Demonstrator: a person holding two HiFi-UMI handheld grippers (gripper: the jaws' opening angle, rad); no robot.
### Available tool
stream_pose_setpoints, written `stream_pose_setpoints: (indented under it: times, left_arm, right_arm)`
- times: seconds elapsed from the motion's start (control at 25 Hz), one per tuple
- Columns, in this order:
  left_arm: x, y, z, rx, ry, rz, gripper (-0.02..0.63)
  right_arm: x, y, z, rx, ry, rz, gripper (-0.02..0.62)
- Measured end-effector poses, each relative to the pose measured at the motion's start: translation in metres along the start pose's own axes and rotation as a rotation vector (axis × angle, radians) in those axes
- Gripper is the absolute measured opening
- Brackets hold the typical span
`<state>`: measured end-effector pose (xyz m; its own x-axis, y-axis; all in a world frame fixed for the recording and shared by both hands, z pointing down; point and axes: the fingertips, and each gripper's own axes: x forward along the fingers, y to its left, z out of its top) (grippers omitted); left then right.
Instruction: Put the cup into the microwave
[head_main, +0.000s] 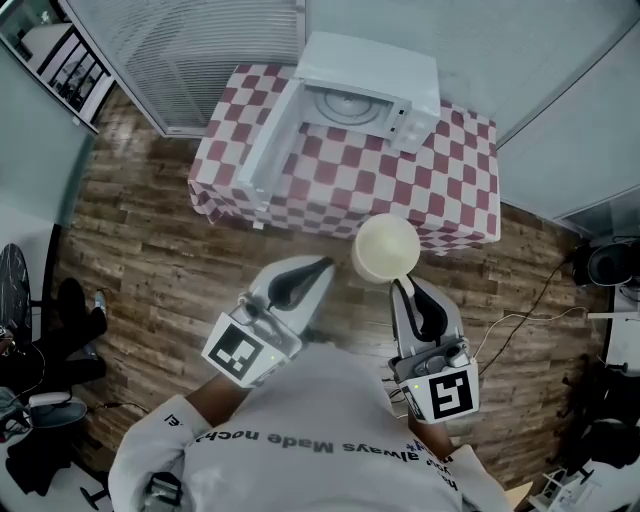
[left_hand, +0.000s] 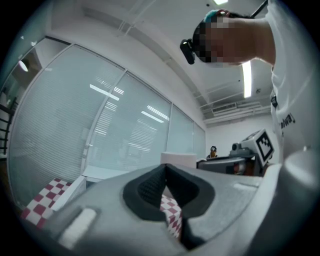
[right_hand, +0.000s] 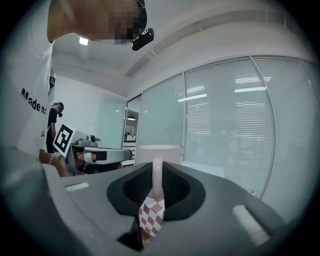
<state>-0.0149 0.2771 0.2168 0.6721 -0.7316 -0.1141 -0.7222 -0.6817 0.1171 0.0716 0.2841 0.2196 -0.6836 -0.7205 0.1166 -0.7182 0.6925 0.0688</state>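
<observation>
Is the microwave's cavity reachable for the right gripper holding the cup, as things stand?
Probably yes: the microwave door stands wide open, and nothing lies between the cup in the right gripper and the cavity.

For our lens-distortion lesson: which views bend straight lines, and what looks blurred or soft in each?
Left gripper view: blinds bow strongly, corners go dark, the left gripper body soft. Right gripper view: same bowing; the cup handle in the jaws is soft. Head view: mild bending, microwave sharp.

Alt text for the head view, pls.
Seen from above, the right tool holds a cream cup over wood floor, short of a checkered table bearing a white microwave with its door open. The left tool is shut, empty, alongside.
</observation>
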Motion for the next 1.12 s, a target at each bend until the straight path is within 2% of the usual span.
stream_pose_setpoints:
  times: [0.16, 0.32, 0.6, 1.12]
  left_arm:
    - [0.002, 0.031, 0.005, -0.029, 0.008, -0.008, 0.003]
    - [0.003, 0.06, 0.003, -0.005, 0.017, -0.022, 0.003]
    - [0.014, 0.074, -0.001, -0.028, 0.038, -0.049, 0.003]
    - [0.088, 0.097, -0.012, -0.042, 0.059, -0.049, 0.003]
  right_arm:
    - [0.03, 0.0, 0.006, -0.004, -0.01, -0.013, 0.041]
    - [0.056, 0.001, 0.006, 0.003, -0.017, -0.027, 0.041]
    - [0.072, -0.004, 0.003, 0.022, 0.0, -0.042, 0.041]
    - [0.103, -0.075, -0.006, 0.028, 0.001, -0.029, 0.041]
